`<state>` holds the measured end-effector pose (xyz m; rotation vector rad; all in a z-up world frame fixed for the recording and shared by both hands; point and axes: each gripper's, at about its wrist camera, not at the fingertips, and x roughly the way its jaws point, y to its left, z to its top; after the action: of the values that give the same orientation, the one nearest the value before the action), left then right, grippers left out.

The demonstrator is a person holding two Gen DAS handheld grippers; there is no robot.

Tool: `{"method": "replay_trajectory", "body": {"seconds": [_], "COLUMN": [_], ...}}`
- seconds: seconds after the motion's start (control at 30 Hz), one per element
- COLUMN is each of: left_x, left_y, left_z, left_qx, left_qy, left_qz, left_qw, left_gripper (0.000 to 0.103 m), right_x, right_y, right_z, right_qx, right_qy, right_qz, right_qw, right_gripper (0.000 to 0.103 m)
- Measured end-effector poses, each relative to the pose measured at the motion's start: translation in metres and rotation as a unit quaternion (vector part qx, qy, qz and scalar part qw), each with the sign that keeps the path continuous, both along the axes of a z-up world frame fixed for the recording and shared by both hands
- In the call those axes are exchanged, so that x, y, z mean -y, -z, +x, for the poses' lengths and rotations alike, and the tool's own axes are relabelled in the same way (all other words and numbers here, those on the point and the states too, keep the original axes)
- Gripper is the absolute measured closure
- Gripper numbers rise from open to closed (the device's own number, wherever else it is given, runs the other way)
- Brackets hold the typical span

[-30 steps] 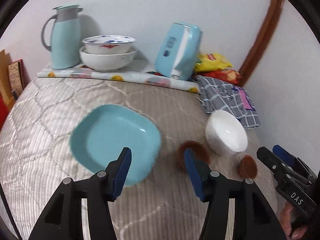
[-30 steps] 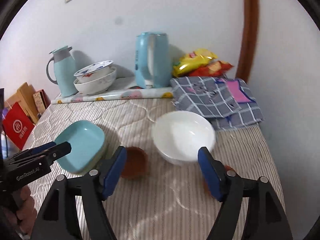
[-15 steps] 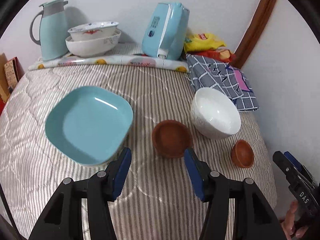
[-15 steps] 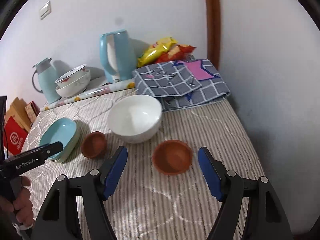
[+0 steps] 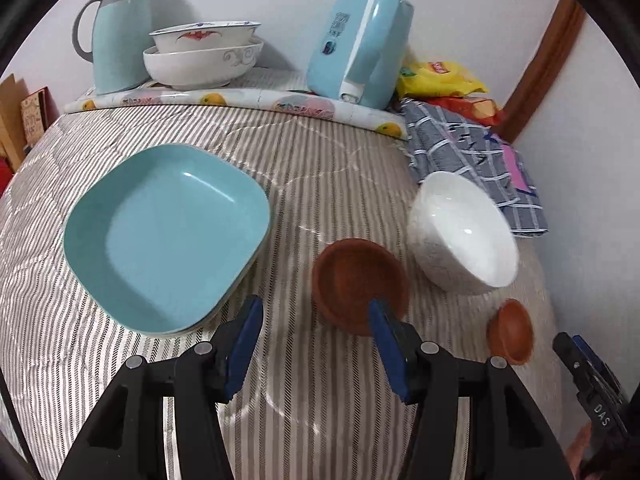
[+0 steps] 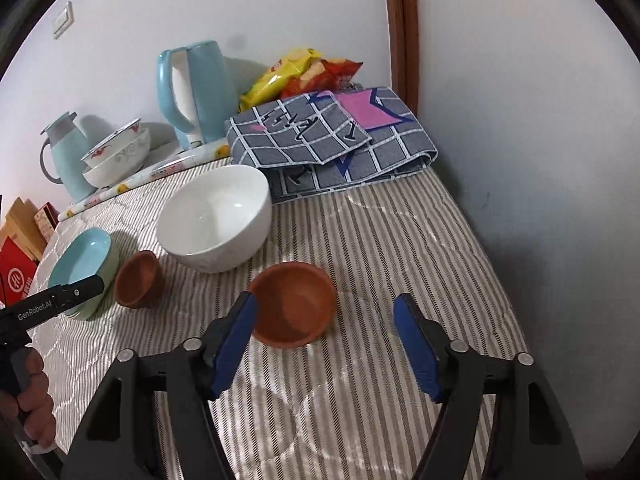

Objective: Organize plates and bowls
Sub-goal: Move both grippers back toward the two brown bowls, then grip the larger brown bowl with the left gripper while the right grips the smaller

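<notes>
A teal square plate (image 5: 164, 236) lies on the striped cloth, stacked on a pale plate beneath it. To its right sit a brown bowl (image 5: 358, 284), a white bowl (image 5: 464, 228) and a smaller-looking brown bowl (image 5: 510, 330). My left gripper (image 5: 316, 320) is open and empty, its right finger over the near rim of the first brown bowl. In the right wrist view my right gripper (image 6: 326, 320) is open and empty, with the second brown bowl (image 6: 292, 304) just beyond its left finger. The white bowl (image 6: 214, 216), other brown bowl (image 6: 138, 280) and teal plate (image 6: 80, 260) lie further left.
At the back stand a teal jug (image 5: 120, 32), two stacked patterned bowls (image 5: 204, 54), a teal kettle (image 5: 360, 48), snack bags (image 5: 440, 80) and a folded checked cloth (image 5: 472, 152). The wall (image 6: 540, 160) runs close along the right edge. Boxes (image 6: 18, 252) stand at the left.
The left gripper has closed in on the first brown bowl. The right gripper has moved nearer the second brown bowl, which is now larger and between its fingers' line. Both stay open.
</notes>
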<state>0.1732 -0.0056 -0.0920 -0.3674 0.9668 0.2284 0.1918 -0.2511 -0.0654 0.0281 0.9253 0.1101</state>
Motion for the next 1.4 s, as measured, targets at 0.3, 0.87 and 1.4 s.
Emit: {"method": "replay_trajectory", "body": {"seconds": [0.3,0.87,1.4], "left_x": [0.007,0.009,0.012], "left_y": [0.013,0.034,0.038], "left_z": [0.012,0.031,0.034], "left_qx": [-0.003,-0.014,-0.009], "left_qy": [0.014,0.018,0.027], "left_qz": [-0.003,-0.002,0.01], "left_qw": [0.9999,0.9997,0.9995], "left_gripper": [0.052,0.066,0.061], "right_x": [-0.002,-0.006,-0.007], "right_y": [0.026,0.05,0.055], "right_z": [0.018,0.033,0.034], "right_qx": [-0.025,-0.066,-0.053], "right_qy": [-0.006,-0.008,-0.001], "right_qz": [-0.021,-0.009,-0.002], "right_qw": [0.999,0.998,0.999], "right_gripper": [0.052,0.073,0.071]}}
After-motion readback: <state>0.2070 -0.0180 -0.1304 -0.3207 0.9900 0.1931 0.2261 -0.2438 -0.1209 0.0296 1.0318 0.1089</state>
